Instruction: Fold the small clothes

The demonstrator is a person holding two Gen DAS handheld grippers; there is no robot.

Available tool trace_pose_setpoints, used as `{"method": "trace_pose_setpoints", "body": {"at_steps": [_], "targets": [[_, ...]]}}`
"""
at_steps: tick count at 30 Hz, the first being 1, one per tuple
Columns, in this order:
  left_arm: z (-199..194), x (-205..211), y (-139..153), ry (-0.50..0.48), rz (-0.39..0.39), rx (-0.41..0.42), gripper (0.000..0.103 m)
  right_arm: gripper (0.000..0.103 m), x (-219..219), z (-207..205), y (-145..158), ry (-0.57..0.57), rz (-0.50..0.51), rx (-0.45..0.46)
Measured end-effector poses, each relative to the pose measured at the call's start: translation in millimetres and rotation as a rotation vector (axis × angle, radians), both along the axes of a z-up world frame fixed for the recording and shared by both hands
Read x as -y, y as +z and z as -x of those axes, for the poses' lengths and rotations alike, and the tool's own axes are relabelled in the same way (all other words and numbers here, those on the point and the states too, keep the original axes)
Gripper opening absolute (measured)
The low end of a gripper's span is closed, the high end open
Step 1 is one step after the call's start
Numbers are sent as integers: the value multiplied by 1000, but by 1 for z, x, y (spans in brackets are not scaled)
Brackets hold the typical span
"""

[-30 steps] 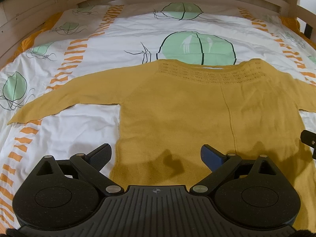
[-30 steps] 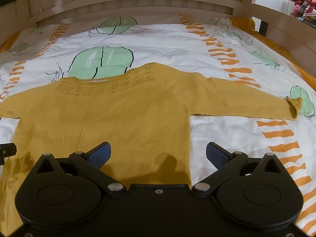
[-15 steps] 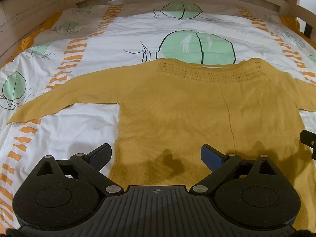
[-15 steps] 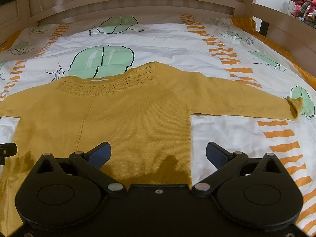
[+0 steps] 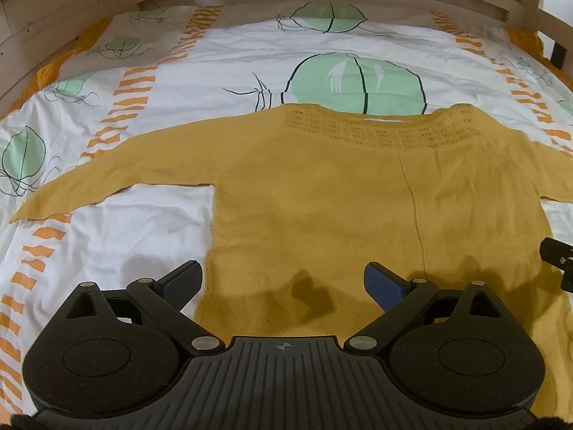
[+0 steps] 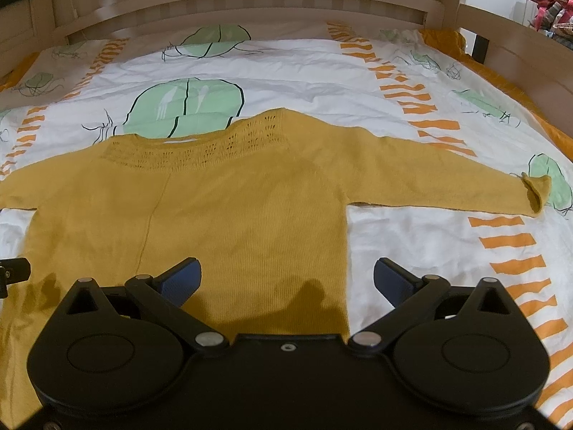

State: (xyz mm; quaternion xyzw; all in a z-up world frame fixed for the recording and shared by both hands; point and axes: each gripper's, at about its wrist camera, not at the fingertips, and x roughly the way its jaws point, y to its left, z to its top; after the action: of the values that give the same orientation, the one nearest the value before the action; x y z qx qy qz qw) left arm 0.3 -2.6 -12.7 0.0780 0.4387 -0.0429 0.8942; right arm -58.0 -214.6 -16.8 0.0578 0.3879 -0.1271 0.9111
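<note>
A mustard-yellow knit sweater point(image 5: 340, 197) lies flat on the bed, neckline away from me, both sleeves spread out sideways. It also shows in the right wrist view point(image 6: 232, 208). My left gripper point(image 5: 283, 281) is open and empty, hovering over the sweater's lower left hem. My right gripper point(image 6: 284, 279) is open and empty over the lower right hem. The left sleeve point(image 5: 107, 175) reaches far left; the right sleeve point(image 6: 447, 186) ends in a curled cuff point(image 6: 535, 190). The bottom hem is hidden behind the grippers.
The bed cover point(image 5: 125, 236) is white with green leaf prints and orange stripes. A wooden headboard point(image 5: 322, 0) and side rails point(image 6: 519, 57) enclose the bed. The other gripper's tip shows at the right edge point(image 5: 558, 254) and at the left edge point(image 6: 14, 270).
Both grippers have crept slightly forward and up over the sweater; the sweater itself has not moved. Both stay open.
</note>
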Motion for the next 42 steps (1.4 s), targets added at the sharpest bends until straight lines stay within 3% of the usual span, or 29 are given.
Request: {"method": "trace_pose_setpoints", "body": {"at_steps": [18,20,27,34,39,42], "targets": [[-7,1,-5,13,60,8,98,101,20,2,-8,-3,-63,12],[-9,3,-6,15,70,17,98,93,28,2,-8,-21,-66,8],[-13,10,-14,15,71,34,98,80,114,-6,1,-159,-41,27],[-14,21,-27,-20,28,25,98,52,233,-33,-5,-318,75,-31],[-12,28,-36,-48,12,15,98,45,302,-40,-13,-418,128,-60],[-10,32,-39,-70,-8,20,98,44,330,-42,-23,-433,78,-56]]}}
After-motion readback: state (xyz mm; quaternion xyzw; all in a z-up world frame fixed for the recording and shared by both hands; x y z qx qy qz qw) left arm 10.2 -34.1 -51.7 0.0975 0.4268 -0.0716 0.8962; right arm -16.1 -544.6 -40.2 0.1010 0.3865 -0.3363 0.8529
